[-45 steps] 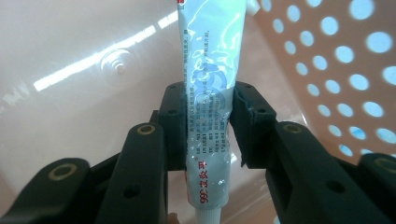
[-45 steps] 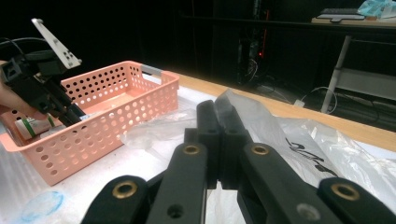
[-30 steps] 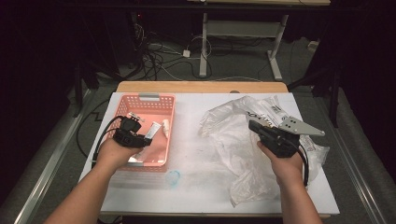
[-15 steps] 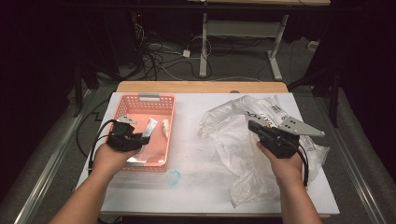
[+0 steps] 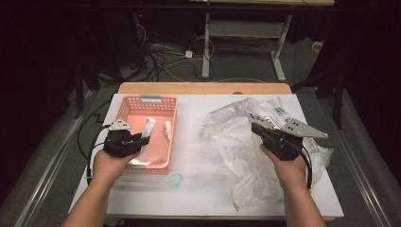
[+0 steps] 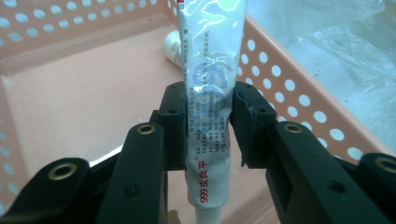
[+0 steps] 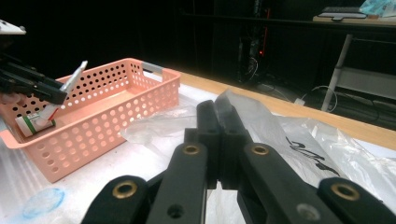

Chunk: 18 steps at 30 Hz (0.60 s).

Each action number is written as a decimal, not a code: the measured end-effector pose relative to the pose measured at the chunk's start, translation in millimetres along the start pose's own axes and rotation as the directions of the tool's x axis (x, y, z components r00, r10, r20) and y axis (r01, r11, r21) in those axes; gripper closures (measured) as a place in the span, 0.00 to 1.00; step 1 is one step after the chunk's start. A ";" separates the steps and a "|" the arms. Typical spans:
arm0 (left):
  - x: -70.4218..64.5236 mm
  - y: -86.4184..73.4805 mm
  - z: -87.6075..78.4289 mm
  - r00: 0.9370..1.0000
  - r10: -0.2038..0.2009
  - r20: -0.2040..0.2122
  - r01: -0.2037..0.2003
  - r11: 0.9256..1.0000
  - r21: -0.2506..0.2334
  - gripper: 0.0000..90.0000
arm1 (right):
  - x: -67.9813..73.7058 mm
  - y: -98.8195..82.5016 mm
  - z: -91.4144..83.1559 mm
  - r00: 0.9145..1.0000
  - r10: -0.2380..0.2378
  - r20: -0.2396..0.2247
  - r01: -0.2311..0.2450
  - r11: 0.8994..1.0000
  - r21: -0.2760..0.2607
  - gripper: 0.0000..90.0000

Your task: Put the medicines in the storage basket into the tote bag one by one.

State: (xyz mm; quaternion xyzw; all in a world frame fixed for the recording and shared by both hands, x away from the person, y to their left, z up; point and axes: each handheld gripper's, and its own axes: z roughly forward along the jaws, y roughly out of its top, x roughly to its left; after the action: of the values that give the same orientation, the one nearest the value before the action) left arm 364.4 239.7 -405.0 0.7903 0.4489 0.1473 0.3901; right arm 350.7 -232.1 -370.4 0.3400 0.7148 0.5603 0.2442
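A silver ointment tube [image 6: 209, 100] is clamped between the jaws of the left gripper [image 5: 137, 140], gripped across its lower body with the capped end toward the hand. The tube is held tilted over the pink perforated basket [image 5: 124, 108], above its near right portion, and does not rest on the basket floor. A second, small whitish tube [image 5: 167, 129] lies on the basket floor, just beyond the held one. The basket stands on the left half of the white worktop [image 5: 194, 113]. The right gripper [image 5: 259, 128] is held over the crumpled clear plastic bag [image 5: 227, 120] on the right half of the worktop; its jaws are pressed together with nothing between them. A small bluish cap [image 5: 175, 179] lies on the worktop before the basket.
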 end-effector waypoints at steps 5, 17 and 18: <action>-3.6 -4.4 -3.2 1.000 0.016 -0.024 -0.017 0.999 -0.041 0.74 | 0.8 0.0 0.3 1.000 -0.005 -0.002 0.005 1.000 0.003 1.00; -3.2 -14.4 -7.5 1.000 -0.003 -0.027 0.001 0.994 -0.108 0.74 | 4.3 0.4 0.5 1.000 -0.017 -0.002 0.017 1.000 0.006 1.00; -3.3 -14.8 -8.0 1.000 0.001 -0.027 -0.004 0.994 -0.109 0.74 | 4.3 0.5 0.1 1.000 -0.019 -0.002 0.019 1.000 0.005 1.00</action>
State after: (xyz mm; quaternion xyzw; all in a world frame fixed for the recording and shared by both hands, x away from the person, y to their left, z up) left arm 349.2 245.2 -410.5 0.7665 0.4443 0.1828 0.4263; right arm 348.1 -228.7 -369.8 0.3333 0.7197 0.5563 0.2479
